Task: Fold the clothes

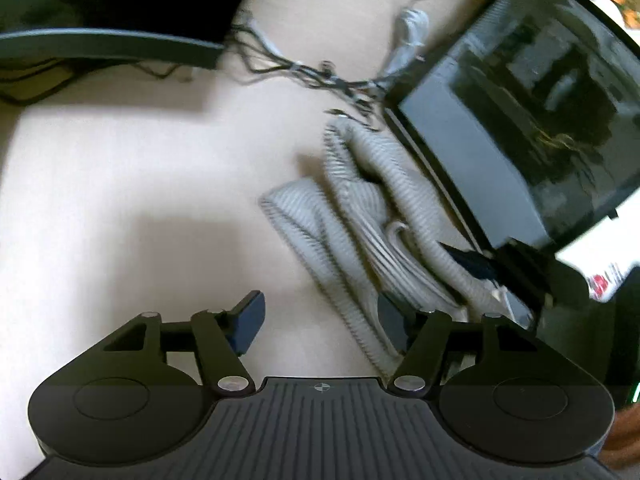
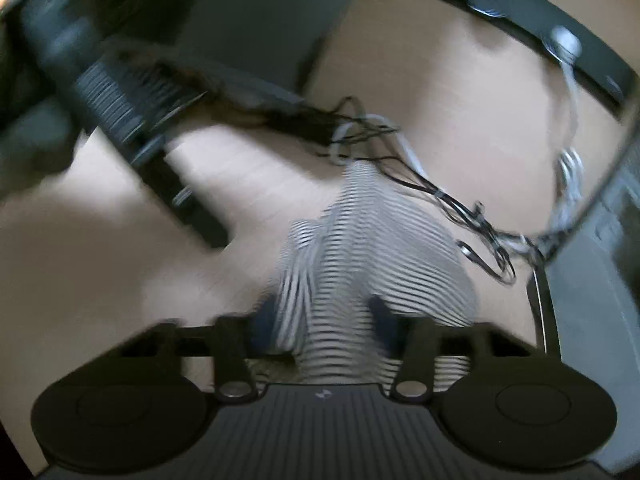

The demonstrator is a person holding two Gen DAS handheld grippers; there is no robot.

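Pale table (image 1: 120,200) carries a bunched striped garment (image 1: 360,220). My right claw (image 2: 320,320) clamps its fabric; my left claw (image 1: 320,320) gapes, one pad at its edge. Gathering; next, lift and spread.

Striped garment (image 1: 352,216), cables (image 1: 320,72), monitor (image 1: 532,120) on pale table (image 1: 120,184).

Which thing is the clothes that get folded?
Find the pale table and the big dark screen standing on it. Beside the screen lies the striped garment, soft and rumpled, with thin grey-and-white stripes, unlike the tangled black and white cables behind it.
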